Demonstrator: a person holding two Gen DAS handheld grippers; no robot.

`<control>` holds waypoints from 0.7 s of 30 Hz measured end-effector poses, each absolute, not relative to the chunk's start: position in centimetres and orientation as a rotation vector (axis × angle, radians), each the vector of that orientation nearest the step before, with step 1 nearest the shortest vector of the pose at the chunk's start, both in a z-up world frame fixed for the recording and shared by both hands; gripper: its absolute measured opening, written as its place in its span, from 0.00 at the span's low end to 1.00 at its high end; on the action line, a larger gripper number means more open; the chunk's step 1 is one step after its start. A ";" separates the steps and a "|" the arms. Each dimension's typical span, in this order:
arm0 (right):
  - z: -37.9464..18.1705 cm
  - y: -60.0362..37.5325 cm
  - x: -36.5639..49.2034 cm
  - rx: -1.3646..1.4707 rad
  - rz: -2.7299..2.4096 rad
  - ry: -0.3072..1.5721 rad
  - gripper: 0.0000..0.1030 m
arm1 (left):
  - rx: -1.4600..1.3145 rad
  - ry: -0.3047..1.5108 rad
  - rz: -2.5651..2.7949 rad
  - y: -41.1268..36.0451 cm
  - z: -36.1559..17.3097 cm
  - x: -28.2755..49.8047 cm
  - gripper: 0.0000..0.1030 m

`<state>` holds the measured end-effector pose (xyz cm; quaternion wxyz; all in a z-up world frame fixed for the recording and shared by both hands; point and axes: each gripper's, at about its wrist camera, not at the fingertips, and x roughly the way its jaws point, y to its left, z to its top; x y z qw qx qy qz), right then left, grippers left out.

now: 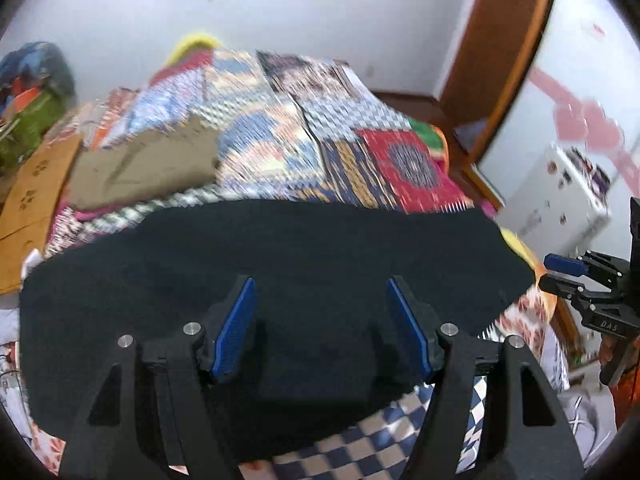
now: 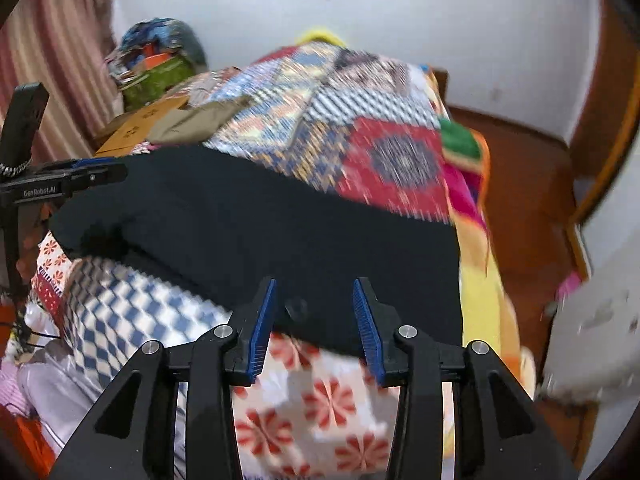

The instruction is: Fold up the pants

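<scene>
Left wrist view: left gripper [image 1: 322, 328] stands wide open, empty, over black pants [image 1: 256, 280] lying crosswise on the patchwork quilt [image 1: 280, 140], long axis side to side. Right gripper [image 2: 314, 320], part open and empty, hangs above their near hem. Only the right wrist view shows the pants' floor-side edge.

Even indoor light, heavy motion blur, fisheye bending, dark vignetted corners

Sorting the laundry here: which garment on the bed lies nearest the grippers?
The black pants, spread right under both grippers; the olive-brown garment lies farther back by the cardboard.
</scene>
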<state>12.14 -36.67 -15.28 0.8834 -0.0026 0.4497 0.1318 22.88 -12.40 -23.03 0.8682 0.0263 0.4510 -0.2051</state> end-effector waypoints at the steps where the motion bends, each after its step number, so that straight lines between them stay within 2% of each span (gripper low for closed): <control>1: -16.0 -37.2 11.9 0.014 0.266 0.952 0.35 | 0.067 0.963 -0.433 -12.9 -23.8 22.6 0.65; 8: -19.6 -38.7 11.0 0.103 0.246 1.034 0.36 | 0.101 1.046 -0.405 -14.3 -28.1 22.3 0.66; 12: -20.5 -39.1 10.6 0.167 0.267 1.040 0.45 | 0.087 1.065 -0.402 -14.5 -27.7 22.7 0.66; 17: -21.5 -39.6 10.2 0.254 0.300 1.054 0.47 | 0.076 1.031 -0.424 -16.0 -26.0 23.3 0.66; 21: -22.3 -39.9 10.5 0.331 0.327 1.054 0.54 | 0.120 1.005 -0.441 -18.3 -25.7 23.7 0.66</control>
